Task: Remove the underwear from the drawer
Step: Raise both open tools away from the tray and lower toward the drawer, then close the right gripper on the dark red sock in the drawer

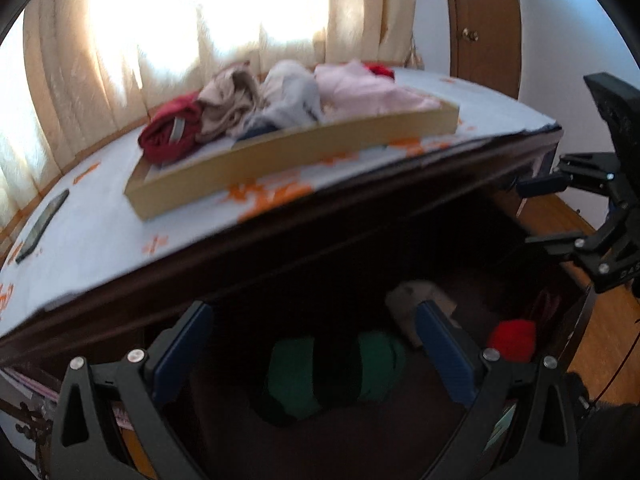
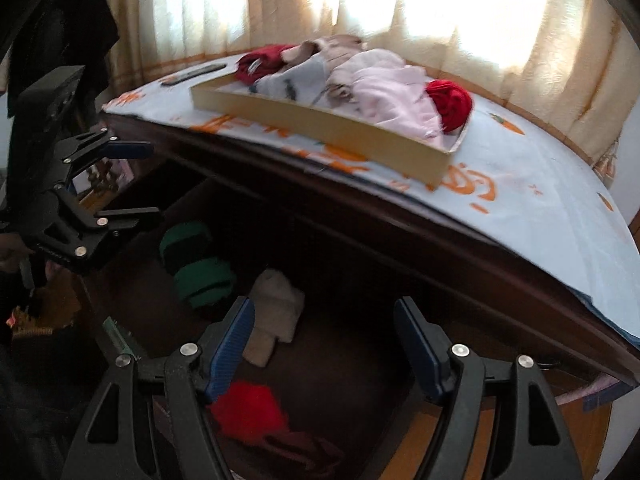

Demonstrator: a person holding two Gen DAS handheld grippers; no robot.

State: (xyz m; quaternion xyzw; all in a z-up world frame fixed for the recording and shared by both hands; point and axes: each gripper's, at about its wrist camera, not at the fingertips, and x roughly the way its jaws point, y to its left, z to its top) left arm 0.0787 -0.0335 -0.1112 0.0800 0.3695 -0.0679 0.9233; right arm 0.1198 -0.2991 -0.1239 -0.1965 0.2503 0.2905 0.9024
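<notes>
— Looking into the open drawer [image 2: 360,340], what lies there?

— Low in the right wrist view, a green and black rolled piece of underwear [image 2: 196,264] sits at centre left, a white piece [image 2: 276,316] just right of it, and a red piece [image 2: 248,412] at the bottom.

— And the grippers?

— The left gripper [image 1: 316,352] frames the green roll at lower centre, fingers apart, holding nothing. The right gripper [image 2: 324,348] hangs over the drawer, fingers spread and empty; the red piece lies just below its left finger.

— Above the drawer?

— A shallow tray [image 1: 288,160] of loose clothes [image 1: 280,96] rests on the cloth-covered top, mid-frame, before bright curtains [image 1: 200,20].
</notes>
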